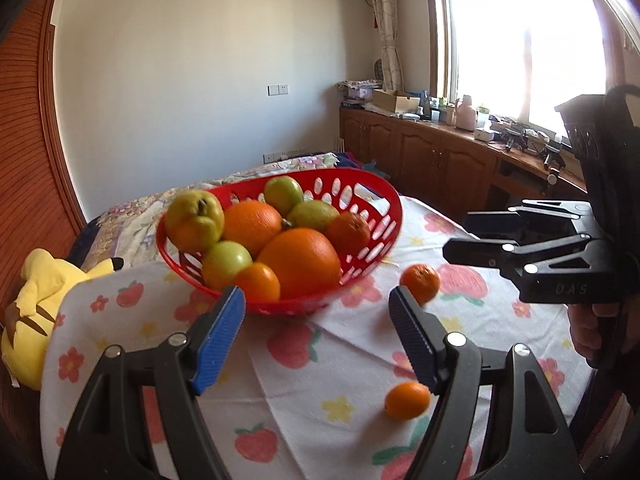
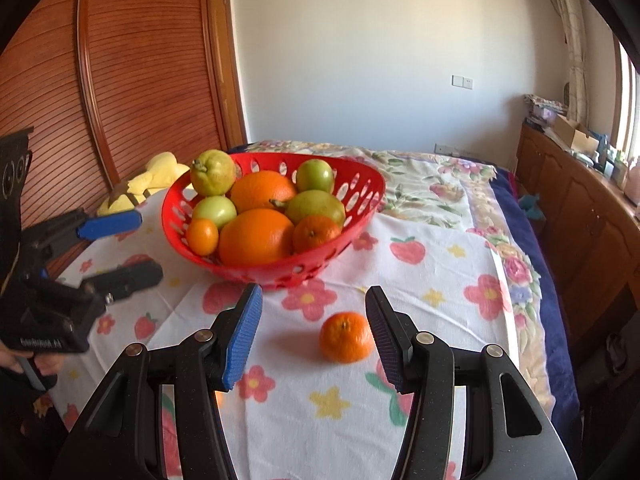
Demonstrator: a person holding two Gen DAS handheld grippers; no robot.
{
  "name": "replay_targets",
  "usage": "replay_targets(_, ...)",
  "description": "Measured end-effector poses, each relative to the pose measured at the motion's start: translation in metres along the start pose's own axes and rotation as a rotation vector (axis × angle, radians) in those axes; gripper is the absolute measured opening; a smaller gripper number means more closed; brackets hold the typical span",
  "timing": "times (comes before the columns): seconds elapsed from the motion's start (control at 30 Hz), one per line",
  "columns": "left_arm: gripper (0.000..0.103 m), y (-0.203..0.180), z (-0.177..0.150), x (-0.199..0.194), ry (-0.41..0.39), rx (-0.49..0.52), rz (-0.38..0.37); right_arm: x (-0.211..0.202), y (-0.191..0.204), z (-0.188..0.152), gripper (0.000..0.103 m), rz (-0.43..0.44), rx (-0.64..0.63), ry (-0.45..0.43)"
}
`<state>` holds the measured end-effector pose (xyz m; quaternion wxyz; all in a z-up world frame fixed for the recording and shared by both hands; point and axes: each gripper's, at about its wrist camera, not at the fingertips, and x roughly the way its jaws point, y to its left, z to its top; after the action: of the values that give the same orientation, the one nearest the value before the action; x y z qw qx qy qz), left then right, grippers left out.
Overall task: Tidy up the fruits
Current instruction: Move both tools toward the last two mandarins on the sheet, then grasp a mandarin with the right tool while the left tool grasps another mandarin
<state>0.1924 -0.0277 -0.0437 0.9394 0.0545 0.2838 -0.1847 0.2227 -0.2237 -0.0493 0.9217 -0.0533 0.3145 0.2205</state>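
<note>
Both jaws stood apart and empty, the left gripper [image 1: 316,312] below the red basket [image 1: 372,216], the right gripper [image 2: 314,312] beside a tangerine [image 2: 346,337] at lower centre.

Red basket [image 2: 276,268] blocks straight ahead, heaped with fruit. Bare cloth [image 2: 432,280] right of the basket, room to pass. Near side: one mandarin [image 2: 345,336] just beside my right pad; small orange [image 1: 407,399] closer in.

- I see a bed [image 2: 440,168] under a flowered cloth [image 2: 448,280].
- Resting on it: red basket [image 2: 360,196], a mandarin [image 2: 346,336], a small orange [image 1: 407,400], a yellow plush toy [image 1: 36,304].
</note>
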Motion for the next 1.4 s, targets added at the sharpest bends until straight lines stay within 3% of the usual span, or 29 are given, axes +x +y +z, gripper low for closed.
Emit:
replay_targets(0.33,0.075,-0.025,-0.032,0.012,0.080,-0.005,-0.057,0.017,-0.004,-0.019,0.055,-0.021,0.003,0.043)
replay_targets(1.03,0.072,-0.036,-0.054,0.027,0.162,0.024,-0.115,0.079,-0.026,-0.033,0.056,-0.049,0.044,0.224)
replay_targets(1.13,0.068,-0.037,-0.055,0.027,0.176,0.028,-0.139,0.080,-0.029,-0.036,0.048,-0.024,0.056,0.233)
replay_targets(1.4,0.064,-0.043,-0.059,0.039,0.266,0.064,-0.137,0.066,-0.023,-0.044,0.047,-0.005,0.060,0.221)
